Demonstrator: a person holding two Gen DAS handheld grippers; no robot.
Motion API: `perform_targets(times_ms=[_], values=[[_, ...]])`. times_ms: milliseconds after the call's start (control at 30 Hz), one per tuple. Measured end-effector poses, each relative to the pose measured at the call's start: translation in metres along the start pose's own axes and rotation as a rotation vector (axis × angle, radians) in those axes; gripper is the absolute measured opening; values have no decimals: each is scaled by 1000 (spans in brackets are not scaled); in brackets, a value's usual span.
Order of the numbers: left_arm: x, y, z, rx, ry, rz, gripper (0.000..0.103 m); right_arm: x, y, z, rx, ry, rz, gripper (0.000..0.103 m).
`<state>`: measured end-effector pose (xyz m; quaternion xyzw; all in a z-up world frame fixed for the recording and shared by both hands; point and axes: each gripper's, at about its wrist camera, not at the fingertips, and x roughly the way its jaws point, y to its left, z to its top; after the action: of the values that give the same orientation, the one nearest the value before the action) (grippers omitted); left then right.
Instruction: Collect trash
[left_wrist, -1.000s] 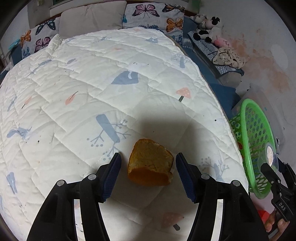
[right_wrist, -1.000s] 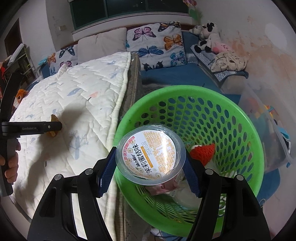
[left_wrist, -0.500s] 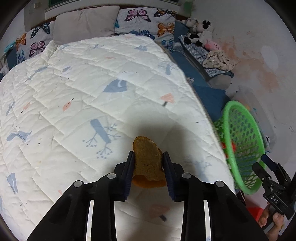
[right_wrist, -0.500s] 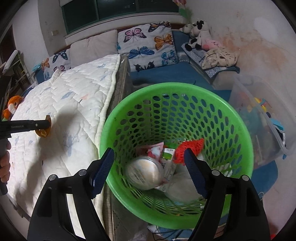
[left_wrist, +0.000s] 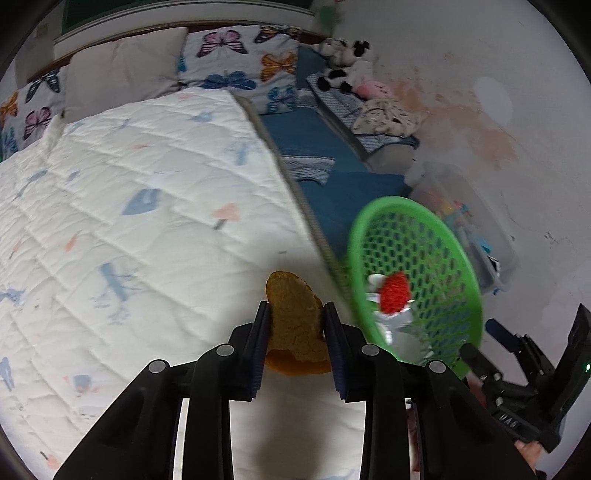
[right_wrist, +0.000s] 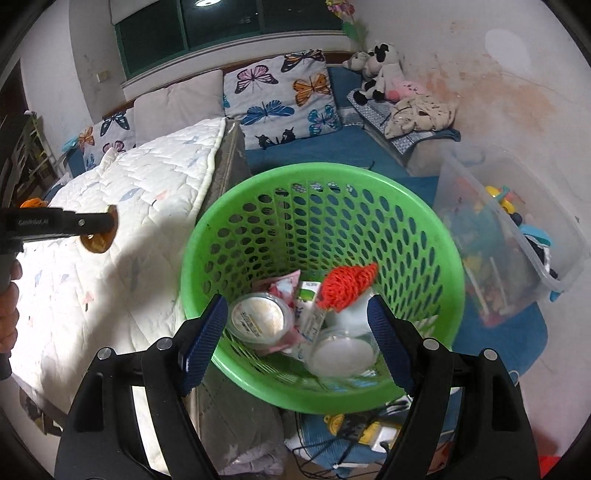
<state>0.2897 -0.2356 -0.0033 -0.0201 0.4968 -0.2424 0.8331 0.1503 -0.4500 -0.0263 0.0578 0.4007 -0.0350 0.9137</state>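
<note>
Gripping an orange peel (left_wrist: 293, 325), the left gripper (left_wrist: 295, 332) has both pads pressed against the peel's sides in the left wrist view. The peel stands upright between the pads, above the white quilt (left_wrist: 129, 229). Its curved orange rind faces down and its pale inner surface faces the camera. At 3 o'clock from the peel, the green basket (left_wrist: 469, 273) stands beside the bed edge. Inside it, a red mesh piece (left_wrist: 395, 293) lies on top of pale wrappers, which are too blurred to identify. At 4 o'clock, part of the right gripper (left_wrist: 517, 387) body is visible; its fingers are not shown in this view. A clear storage bin (left_wrist: 495, 243) sits at 2 o'clock, against the wall.

In the right wrist view, the right gripper (right_wrist: 297, 336) is spread wide with nothing between its fingers, positioned over the near rim of the green basket (right_wrist: 443, 240). The basket contains a round lidded cup (right_wrist: 258, 319) at 7 o'clock of its floor, a red mesh piece (right_wrist: 345, 284) near the centre, a clear plastic cup (right_wrist: 341, 356) at 6 o'clock, and a pink-and-white wrapper (right_wrist: 286, 284) between the cups. At 9 o'clock, the left gripper (right_wrist: 107, 221) holds the peel (right_wrist: 98, 242) above the quilt (right_wrist: 140, 206), well apart from the basket. The clear storage bin (right_wrist: 517, 236) at 3 o'clock holds mixed coloured toys.
</note>
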Motion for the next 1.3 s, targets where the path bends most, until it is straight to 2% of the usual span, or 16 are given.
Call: perform_targets(times_ms=[267,533,600,667,767,900,1133,1200,1300], values=[[18,-53,5,65,13,-47,29,-13,-14,-11,18,-9,-5,78],[41,-88,1,97,57,-95,31,-19,-24,-22,31,-3,-13,78],[46,-93,-1,102,61,-101,44,-20,-24,-24,29,-3,-15,78],[47,-97,-3,106,59,-98,50,-20,-25,-27,29,-2,-17,78],[49,-99,-4,112,66,-101,50,-21,-27,-31,36,0,-15,78],[45,-99,-8,127,63,-97,56,-23,-28,-34,50,-3,-4,78],[18,-90,-21,172,17,-59,63,-34,-16,-39,58,-13,27,78],[9,-86,-25,177,7,-52,70,-36,-11,-41,62,-12,39,78],[-5,-78,-33,185,-25,-33,73,-40,0,-43,55,-11,40,79]])
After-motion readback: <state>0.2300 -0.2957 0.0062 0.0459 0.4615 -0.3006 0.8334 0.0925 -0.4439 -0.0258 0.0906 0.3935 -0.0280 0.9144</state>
